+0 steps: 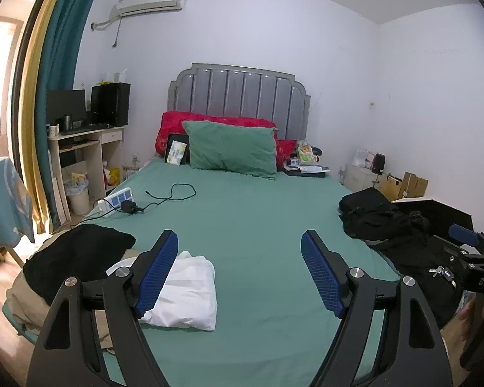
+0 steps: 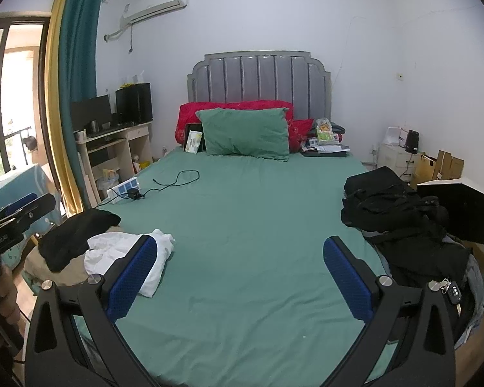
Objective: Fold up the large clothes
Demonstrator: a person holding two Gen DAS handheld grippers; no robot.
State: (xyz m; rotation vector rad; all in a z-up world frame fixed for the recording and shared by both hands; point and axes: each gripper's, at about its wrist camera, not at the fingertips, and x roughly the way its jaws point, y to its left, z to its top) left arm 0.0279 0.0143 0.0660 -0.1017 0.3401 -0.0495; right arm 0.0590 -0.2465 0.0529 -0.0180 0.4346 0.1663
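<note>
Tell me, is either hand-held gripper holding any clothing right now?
No. The left hand-held gripper and right hand-held gripper both stand open above the green sheet, nothing between the pads.

Both wrist cameras are looking slightly downward from the foot of the green-sheeted bed (image 1: 242, 225) toward the grey headboard (image 2: 258, 79), hovering close above the mattress side by side, sharing the pillows, desk, air conditioner and each other's gripper at the frame edges.
</note>
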